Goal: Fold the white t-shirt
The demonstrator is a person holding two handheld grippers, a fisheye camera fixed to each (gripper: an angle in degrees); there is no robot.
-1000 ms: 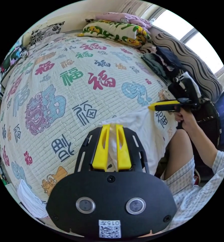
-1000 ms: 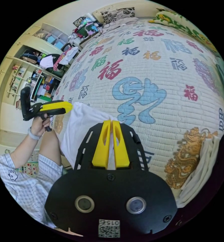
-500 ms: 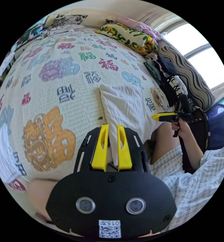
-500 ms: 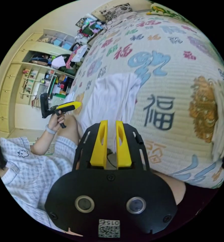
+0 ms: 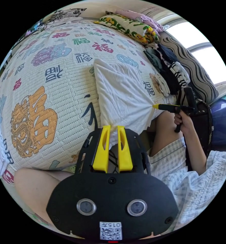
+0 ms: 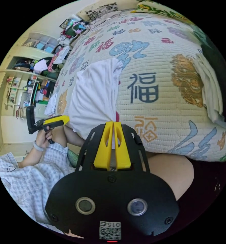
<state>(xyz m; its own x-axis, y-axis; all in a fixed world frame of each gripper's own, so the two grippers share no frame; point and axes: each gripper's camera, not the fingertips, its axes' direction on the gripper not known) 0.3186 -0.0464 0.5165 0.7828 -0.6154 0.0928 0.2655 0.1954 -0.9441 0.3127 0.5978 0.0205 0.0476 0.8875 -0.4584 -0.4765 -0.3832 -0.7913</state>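
Observation:
The white t-shirt (image 5: 120, 94) lies as a long folded strip on the printed bedspread (image 5: 49, 84), its near end hanging at the bed's edge. My left gripper (image 5: 113, 127) is shut on the near left corner, with cloth bunched between the yellow jaws. In the left gripper view the right gripper (image 5: 155, 106) pinches the near right corner, pulling it to a point. In the right gripper view the white t-shirt (image 6: 92, 96) runs away from my right gripper (image 6: 113, 123), whose jaws are shut on its edge. The left gripper (image 6: 67, 118) sits at the shirt's other near corner, held in a hand.
A heap of dark and striped clothes (image 5: 169, 71) and patterned pillows (image 5: 128, 24) line the bed's far right side. Another white garment (image 6: 209, 86) lies folded near the bed's edge. The person's legs (image 5: 39, 183) press against the bed. Cluttered shelves (image 6: 24, 84) stand beyond.
Both grippers let go of the shirt's far edge on the bed, drew back towards the person, and have shut on the shirt's near corners at the bed's edge.

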